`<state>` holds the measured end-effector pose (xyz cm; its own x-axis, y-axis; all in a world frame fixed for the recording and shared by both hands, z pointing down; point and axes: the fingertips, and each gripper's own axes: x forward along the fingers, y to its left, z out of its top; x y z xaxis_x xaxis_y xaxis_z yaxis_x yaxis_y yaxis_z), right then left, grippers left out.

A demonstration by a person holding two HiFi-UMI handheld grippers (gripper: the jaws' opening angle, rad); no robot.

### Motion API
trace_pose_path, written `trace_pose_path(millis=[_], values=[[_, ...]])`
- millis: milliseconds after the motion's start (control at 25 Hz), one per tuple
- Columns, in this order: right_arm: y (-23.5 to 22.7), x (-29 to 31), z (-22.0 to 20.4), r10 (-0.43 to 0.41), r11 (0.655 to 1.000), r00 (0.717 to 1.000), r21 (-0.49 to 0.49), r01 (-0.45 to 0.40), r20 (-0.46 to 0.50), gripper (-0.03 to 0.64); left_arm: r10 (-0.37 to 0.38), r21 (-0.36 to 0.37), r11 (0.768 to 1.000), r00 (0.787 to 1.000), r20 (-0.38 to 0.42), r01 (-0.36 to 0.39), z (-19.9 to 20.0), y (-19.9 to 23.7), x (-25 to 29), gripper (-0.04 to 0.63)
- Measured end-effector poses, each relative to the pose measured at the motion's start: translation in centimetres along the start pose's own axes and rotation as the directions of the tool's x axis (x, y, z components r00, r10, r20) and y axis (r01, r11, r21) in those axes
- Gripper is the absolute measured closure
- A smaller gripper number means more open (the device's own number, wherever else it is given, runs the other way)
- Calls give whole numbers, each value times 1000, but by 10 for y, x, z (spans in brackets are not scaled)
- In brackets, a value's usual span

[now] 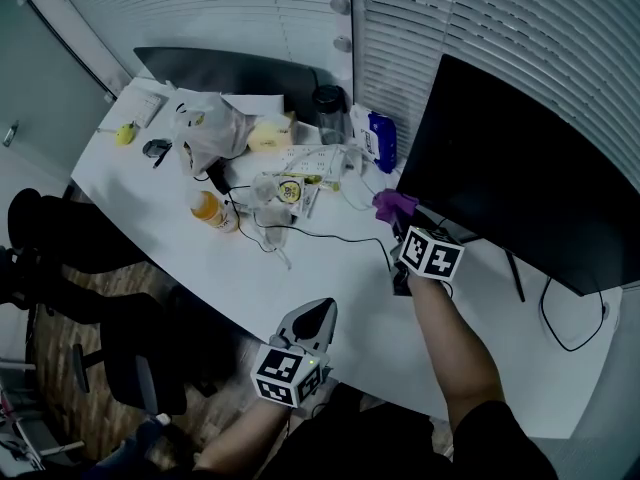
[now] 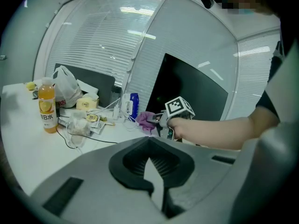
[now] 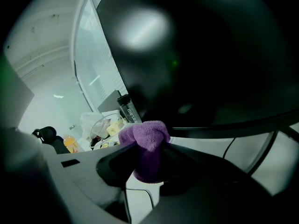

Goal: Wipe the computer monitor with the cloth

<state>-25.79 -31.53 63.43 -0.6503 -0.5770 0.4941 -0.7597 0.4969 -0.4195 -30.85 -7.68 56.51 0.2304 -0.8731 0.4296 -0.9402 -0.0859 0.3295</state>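
Between the right gripper's point(image 3: 150, 147) clamped fingers sits the cloth point(image 3: 143, 133); left gripper's point(image 2: 149, 141) fingers together.

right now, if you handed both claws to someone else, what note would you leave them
Right claw: shut on the purple cloth, held by the monitor's lower corner; I cannot tell if it touches the screen.
Left claw: shut, empty, over the near edge of the white table.
Done: the cloth is gripped and at the monitor.
Left: wipe the screen; nothing shows how much is wiped so far.
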Motion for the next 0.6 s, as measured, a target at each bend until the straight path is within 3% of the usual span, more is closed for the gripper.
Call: trace_pose_path(millis=[600], values=[[17,-6,-4,10,1000,1000,-8,-10,5,474,-47,1,999,999,23,47,2,-1,8,591]])
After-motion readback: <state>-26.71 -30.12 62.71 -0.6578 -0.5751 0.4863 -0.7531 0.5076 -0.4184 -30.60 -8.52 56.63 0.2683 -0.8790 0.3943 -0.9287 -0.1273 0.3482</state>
